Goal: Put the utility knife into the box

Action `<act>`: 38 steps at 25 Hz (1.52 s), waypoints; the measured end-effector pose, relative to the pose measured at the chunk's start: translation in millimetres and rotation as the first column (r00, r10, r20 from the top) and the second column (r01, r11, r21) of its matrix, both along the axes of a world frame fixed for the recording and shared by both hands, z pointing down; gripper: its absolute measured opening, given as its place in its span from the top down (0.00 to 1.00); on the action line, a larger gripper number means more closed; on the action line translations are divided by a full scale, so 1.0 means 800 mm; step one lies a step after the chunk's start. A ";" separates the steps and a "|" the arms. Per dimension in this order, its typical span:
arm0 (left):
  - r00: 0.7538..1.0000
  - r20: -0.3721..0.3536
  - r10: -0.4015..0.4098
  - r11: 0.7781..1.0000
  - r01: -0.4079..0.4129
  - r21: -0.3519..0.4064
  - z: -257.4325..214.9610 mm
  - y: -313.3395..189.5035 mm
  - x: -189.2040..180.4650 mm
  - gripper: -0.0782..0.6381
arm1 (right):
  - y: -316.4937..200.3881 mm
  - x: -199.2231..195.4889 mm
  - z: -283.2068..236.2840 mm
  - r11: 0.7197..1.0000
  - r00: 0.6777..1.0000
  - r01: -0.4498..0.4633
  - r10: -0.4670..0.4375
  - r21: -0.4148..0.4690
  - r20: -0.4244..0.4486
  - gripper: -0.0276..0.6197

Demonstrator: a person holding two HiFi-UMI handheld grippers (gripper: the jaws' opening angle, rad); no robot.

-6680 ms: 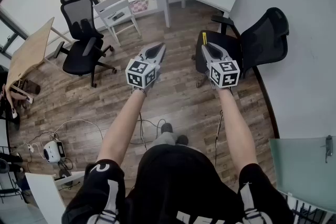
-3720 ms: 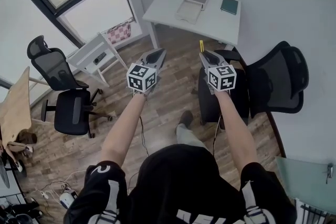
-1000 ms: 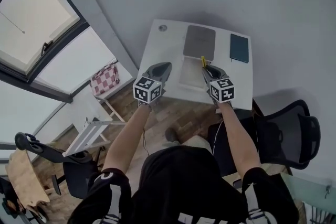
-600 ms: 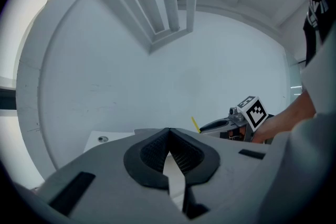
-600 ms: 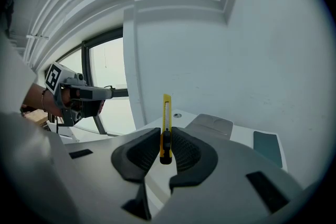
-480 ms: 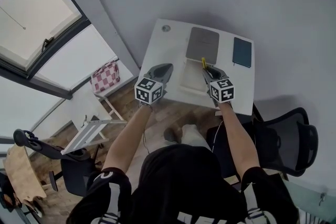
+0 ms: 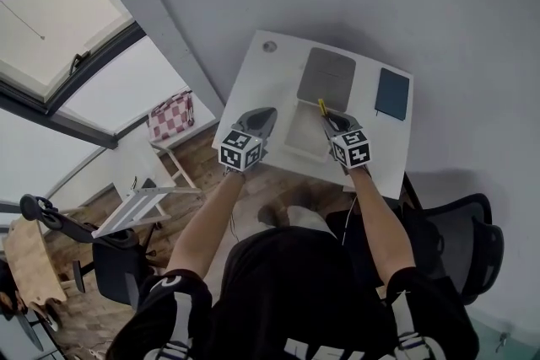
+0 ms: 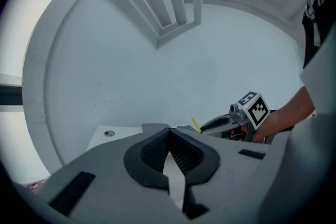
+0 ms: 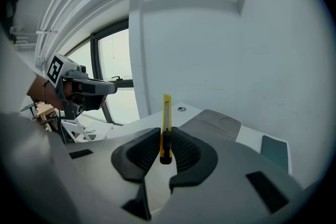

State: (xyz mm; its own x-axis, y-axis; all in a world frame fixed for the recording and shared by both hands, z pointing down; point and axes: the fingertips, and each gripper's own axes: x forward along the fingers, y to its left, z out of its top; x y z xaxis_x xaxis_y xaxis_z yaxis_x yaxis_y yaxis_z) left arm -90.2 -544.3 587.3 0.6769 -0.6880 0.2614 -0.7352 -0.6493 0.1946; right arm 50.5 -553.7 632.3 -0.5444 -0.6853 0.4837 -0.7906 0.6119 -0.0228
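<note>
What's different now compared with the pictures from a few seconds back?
The person has walked across the room to the white desk; both grippers now hang over it, the right gripper near the box. Unchanged: the right gripper is clamped on the yellow utility knife, and the left gripper is shut and empty.

The person wears a black short-sleeved top (image 7: 278, 291) with white markings on the sleeves (image 7: 164, 287) and front. The left tool (image 7: 267, 111) and right tool (image 7: 327, 119) are grey tapered shells, each with ribbed black pads (image 9: 186, 152) and a white cube (image 7: 242, 151) printed with black square markers. Both forearms (image 7: 202, 219) are bare below the sleeves.
</note>
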 end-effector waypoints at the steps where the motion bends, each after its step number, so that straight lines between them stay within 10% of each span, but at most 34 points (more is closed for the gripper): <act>1: 1.000 0.003 -0.007 1.000 0.007 -0.006 0.004 0.000 0.000 0.86 | -0.002 0.000 0.005 1.000 1.000 0.010 -0.010 -0.008 -0.004 0.83; 17: 0.994 0.010 -0.110 0.991 0.110 -0.073 0.059 -0.010 -0.005 0.86 | -0.021 -0.020 0.116 0.959 0.966 0.215 -0.236 -0.183 -0.102 0.83; 38: 0.966 0.007 -0.259 0.956 0.257 -0.142 0.113 -0.020 -0.029 0.86 | -0.026 -0.043 0.233 0.813 0.843 0.292 -0.467 -0.505 -0.265 0.83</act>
State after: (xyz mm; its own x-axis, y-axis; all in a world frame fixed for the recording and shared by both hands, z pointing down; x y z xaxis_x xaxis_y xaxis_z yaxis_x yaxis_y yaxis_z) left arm -113.5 -560.1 677.7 0.4847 -0.7967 0.3611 -0.8712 -0.4031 0.2800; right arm 15.8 -574.2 819.1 -0.4407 -0.1340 0.8876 -0.4984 0.8589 -0.1177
